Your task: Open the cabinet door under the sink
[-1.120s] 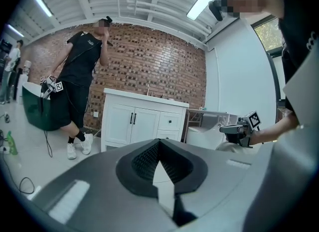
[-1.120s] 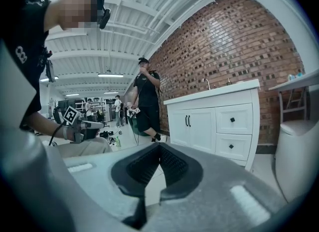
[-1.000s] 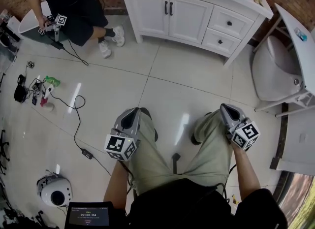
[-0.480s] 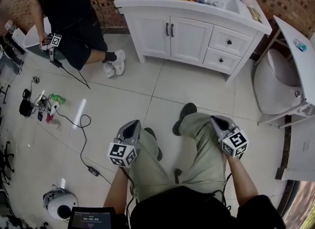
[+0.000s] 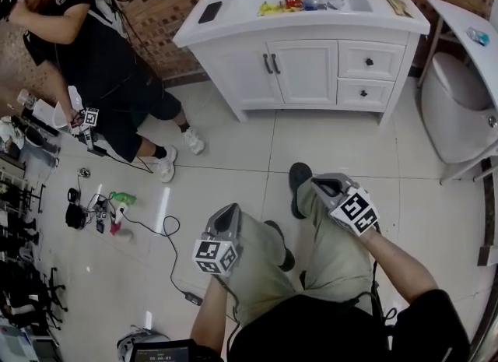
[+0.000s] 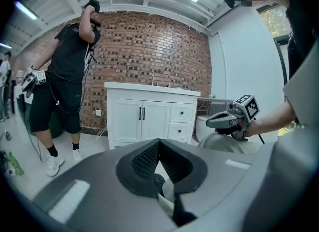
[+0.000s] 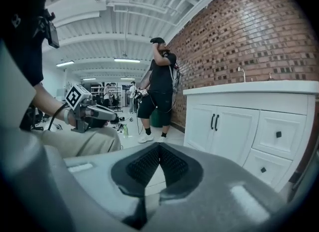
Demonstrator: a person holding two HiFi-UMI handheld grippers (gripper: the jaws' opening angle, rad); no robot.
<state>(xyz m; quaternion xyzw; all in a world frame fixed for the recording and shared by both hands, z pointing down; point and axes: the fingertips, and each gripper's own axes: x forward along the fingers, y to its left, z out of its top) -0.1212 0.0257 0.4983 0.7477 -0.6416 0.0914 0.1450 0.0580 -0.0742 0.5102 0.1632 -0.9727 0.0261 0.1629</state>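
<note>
The white sink cabinet stands against the brick wall, some way ahead of me. Its two doors under the sink are closed, with a pair of dark handles at the middle seam. My left gripper and right gripper hover over my legs, well short of the cabinet, both shut and holding nothing. In the left gripper view the doors lie straight ahead past the left gripper. From the right gripper the doors show to the right.
A person in black stands left of the cabinet, holding a marker cube. Cables and small items litter the floor at left. A toilet and a white shelf edge sit at right. Two drawers flank the doors.
I have stepped toward the cabinet, which now shows fully in the head view. Both grippers moved forward, the right one further and inward. The person at left has straightened up.
</note>
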